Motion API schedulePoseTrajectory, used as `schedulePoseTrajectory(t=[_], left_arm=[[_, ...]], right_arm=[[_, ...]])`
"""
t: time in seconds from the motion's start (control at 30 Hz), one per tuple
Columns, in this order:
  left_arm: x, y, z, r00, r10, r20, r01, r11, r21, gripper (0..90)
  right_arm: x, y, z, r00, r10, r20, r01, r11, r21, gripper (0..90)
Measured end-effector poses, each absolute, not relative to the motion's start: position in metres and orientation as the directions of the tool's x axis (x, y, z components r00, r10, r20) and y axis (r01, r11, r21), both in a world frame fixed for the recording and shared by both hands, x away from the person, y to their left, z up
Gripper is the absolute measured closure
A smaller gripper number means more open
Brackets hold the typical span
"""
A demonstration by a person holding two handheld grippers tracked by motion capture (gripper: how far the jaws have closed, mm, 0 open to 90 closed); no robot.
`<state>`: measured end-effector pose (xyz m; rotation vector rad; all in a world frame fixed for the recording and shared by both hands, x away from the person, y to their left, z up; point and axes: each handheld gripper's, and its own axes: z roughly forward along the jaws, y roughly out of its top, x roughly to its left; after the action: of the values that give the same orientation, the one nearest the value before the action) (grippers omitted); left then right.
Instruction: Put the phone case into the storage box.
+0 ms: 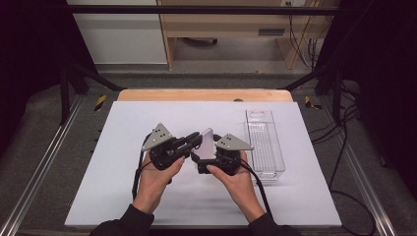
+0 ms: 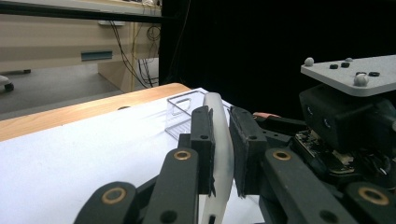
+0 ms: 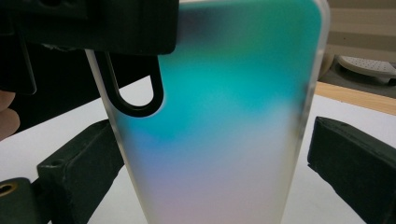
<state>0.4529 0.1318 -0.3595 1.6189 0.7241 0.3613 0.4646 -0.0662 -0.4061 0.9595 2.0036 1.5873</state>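
Note:
A translucent phone case (image 1: 207, 143) with a blue-to-pink sheen is held upright above the white mat, between both grippers. My left gripper (image 1: 196, 139) is shut on the case's upper edge; in the left gripper view its two pads (image 2: 204, 140) pinch the thin white wall of the case (image 2: 220, 140). My right gripper (image 1: 207, 157) is open with its jaws on either side of the case (image 3: 219, 140). A gap shows at its right pad (image 3: 350, 158), and the left pad lies close to the case's edge. A long rounded camera slot shows at the case's upper left.
A clear plastic bin (image 1: 265, 142) stands lengthwise to the right of the hands; its end with a handle hole (image 2: 180, 114) shows beyond my left jaws. The white mat (image 1: 147, 196) lies on a wooden table. Metal frame rails run along both sides.

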Motion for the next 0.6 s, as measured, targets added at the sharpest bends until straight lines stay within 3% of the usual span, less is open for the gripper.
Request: schedulePoseTrajectory(t=[0.33, 0.43, 0.6], left_arm=[[0.451, 0.1269, -0.3624, 0.752, 0.64, -0.162, 0.246, -0.044, 0.968, 80.0], [0.4503, 0.1257, -0.3624, 0.75, 0.641, -0.161, 0.243, -0.04, 0.969, 80.0], [0.451, 0.1265, -0.364, 0.748, 0.642, -0.169, 0.249, -0.035, 0.968, 79.9]], right_arm=[[0.4639, -0.0644, -0.4047, -0.665, 0.743, 0.078, 0.237, 0.111, 0.965, 5.9], [0.4633, -0.0622, -0.4054, -0.666, 0.743, 0.057, 0.225, 0.128, 0.966, 14.3], [0.4626, -0.0612, -0.4055, -0.666, 0.744, 0.054, 0.232, 0.138, 0.963, 16.3]])
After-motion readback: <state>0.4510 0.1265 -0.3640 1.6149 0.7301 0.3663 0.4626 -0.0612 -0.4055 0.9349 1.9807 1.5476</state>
